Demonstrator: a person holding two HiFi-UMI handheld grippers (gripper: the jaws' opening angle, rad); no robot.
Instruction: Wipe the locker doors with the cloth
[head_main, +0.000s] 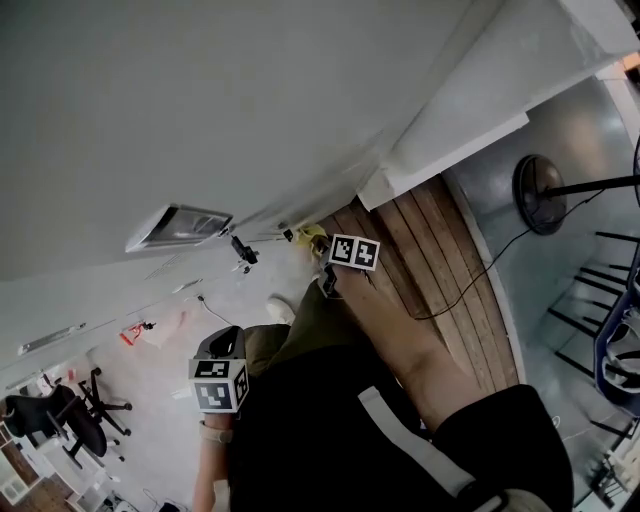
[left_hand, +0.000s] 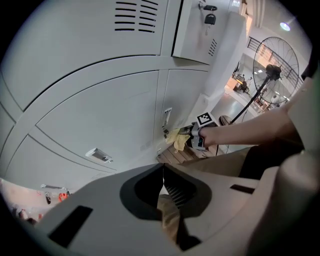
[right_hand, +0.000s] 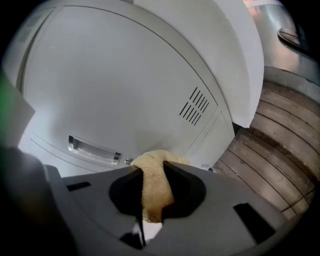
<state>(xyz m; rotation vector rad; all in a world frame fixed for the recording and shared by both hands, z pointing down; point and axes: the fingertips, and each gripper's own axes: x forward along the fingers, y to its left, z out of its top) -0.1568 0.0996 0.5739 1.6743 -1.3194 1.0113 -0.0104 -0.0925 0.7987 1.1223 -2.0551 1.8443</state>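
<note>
Grey locker doors (head_main: 200, 110) fill the top of the head view. My right gripper (head_main: 322, 252) is shut on a yellow cloth (head_main: 308, 238) and holds it against a low door near the floor. In the right gripper view the cloth (right_hand: 155, 182) is pinched between the jaws, its bunched end touching the door (right_hand: 125, 90) just right of a recessed metal handle (right_hand: 94, 150). My left gripper (head_main: 224, 342) hangs back near the person's leg, jaws shut with nothing in them (left_hand: 162, 169). The left gripper view also shows the right gripper (left_hand: 199, 136) and cloth (left_hand: 177, 139) at the door's latch.
Wooden floor planks (head_main: 420, 250) run beside the lockers. A standing fan's round base (head_main: 540, 193) and its cable (head_main: 480, 270) lie to the right. An upper locker door (left_hand: 200, 30) stands ajar with keys in it. An office chair (head_main: 80, 420) is at the lower left.
</note>
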